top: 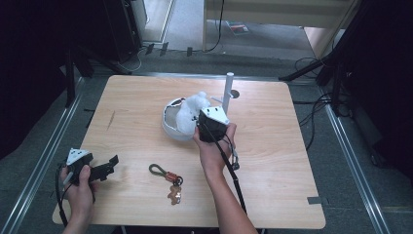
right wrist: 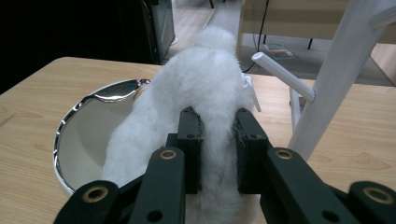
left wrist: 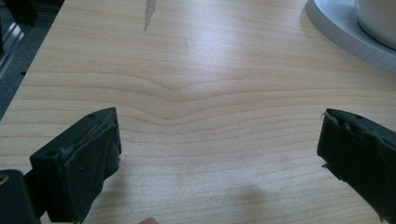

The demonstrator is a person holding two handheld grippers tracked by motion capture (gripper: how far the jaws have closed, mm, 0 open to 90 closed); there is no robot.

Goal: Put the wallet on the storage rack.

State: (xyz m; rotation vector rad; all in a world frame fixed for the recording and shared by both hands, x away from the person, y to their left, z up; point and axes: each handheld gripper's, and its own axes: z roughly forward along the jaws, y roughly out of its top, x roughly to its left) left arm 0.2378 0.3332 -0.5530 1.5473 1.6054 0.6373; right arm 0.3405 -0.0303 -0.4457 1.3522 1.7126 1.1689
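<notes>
Right claw (right wrist: 218, 151): closed tight on a white fluffy toy (right wrist: 196, 102); the black jaws pinch a narrow fold of fur between them, seen close in the right gripper view.
Fluffy toy: held over the white bowl (top: 171, 127), its lower end reaching down into the bowl. Whether it rests on the bottom cannot be told.
Bowl: round, with a shiny chrome rim, sitting near the middle of the wooden desk (top: 272, 161).
White stand (top: 228, 92): an upright post with side pegs, just beside the bowl and close to the right claw on its far side.
Left claw (left wrist: 217, 154): jaws wide apart, nothing between them, held low over bare desk at the near left corner, well apart from the bowl.
Keyring (top: 168, 179): a green loop with orange and brown charms, lying on the desk between the two hands, untouched.
Risk, grip: the hold looks to be on fur alone, so the toy may slide out if lifted or swung quickly.
Risk, bowl: dragging the toy sideways could catch the rim and tip or shift the bowl.
Risk, stand: the pegs sit close; a move toward them could snag the fur or knock the post over.
</notes>
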